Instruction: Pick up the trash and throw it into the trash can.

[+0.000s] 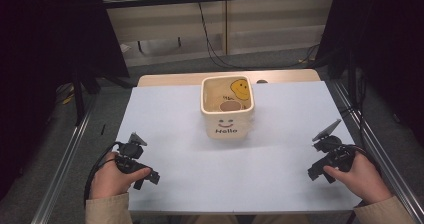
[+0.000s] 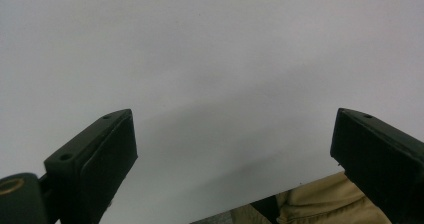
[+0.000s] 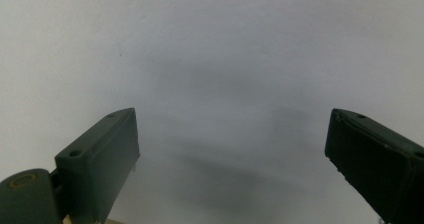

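High view
Counter (image 1: 200, 149): pale blue-white sheet over a wooden top; a strip of the wood shows at the far edge.
Container (image 1: 227, 108): cream square tub, upright, at the far middle of the counter. A smile and the word "Hello" are printed on its near wall, and a yellow smiley face on the inside of the far wall.
Contents: one brownish round item (image 1: 230, 105) lies inside the tub; what it is cannot be told.
Left tool (image 1: 148, 176): near-left part of the counter, held in the person's left hand (image 1: 112, 176), jaws pointing toward the middle of the near edge. A black cable loops off it to the left.
Right tool (image 1: 318, 173): near-right part of the counter, held in the right hand (image 1: 357, 176), grey three-cornered plate on top tilted up. Jaws point inward.
Spacing: both tools are well apart from the tub and from each other.
Sleeves: tan, at the bottom edge.

Left gripper view
Jaws: two black jaws stand wide apart with nothing between them.
Below: bare counter surface (image 2: 210, 74); tan cloth (image 2: 320, 204) shows past the counter's edge at the bottom right.

Right gripper view
Jaws: set wide apart, gap empty.
Below: plain counter surface (image 3: 215, 69) with soft shadow between the jaws.
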The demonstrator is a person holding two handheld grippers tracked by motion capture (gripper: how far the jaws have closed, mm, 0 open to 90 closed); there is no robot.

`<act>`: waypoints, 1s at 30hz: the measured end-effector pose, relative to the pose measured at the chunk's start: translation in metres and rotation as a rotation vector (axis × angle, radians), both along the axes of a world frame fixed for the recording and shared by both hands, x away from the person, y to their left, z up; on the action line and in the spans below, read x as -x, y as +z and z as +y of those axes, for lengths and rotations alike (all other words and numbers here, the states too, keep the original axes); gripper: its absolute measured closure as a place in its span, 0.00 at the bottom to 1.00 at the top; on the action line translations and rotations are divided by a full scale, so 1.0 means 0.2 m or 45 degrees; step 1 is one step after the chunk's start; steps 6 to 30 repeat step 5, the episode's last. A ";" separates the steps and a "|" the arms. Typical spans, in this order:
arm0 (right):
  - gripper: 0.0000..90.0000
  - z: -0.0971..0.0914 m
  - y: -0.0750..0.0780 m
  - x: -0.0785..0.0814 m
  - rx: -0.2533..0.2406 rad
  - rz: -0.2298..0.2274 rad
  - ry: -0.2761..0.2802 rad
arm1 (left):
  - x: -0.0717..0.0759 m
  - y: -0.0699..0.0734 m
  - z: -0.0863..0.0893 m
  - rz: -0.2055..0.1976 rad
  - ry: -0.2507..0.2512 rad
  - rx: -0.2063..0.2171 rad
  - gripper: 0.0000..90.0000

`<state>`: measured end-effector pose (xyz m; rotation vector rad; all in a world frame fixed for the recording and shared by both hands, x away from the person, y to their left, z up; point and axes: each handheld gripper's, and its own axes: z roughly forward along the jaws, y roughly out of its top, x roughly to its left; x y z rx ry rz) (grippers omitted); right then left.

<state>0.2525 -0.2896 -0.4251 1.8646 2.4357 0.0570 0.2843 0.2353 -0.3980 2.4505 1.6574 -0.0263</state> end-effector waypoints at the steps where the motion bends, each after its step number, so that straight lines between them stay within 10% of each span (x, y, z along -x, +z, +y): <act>1: 0.08 -0.01 -0.01 0.01 -0.003 -0.002 -0.004 | 0.00 0.00 0.00 0.003 0.004 0.007 0.05; 30: 0.08 -0.02 -0.02 0.03 -0.010 -0.017 -0.013 | 0.00 0.00 0.00 0.005 0.016 0.012 0.05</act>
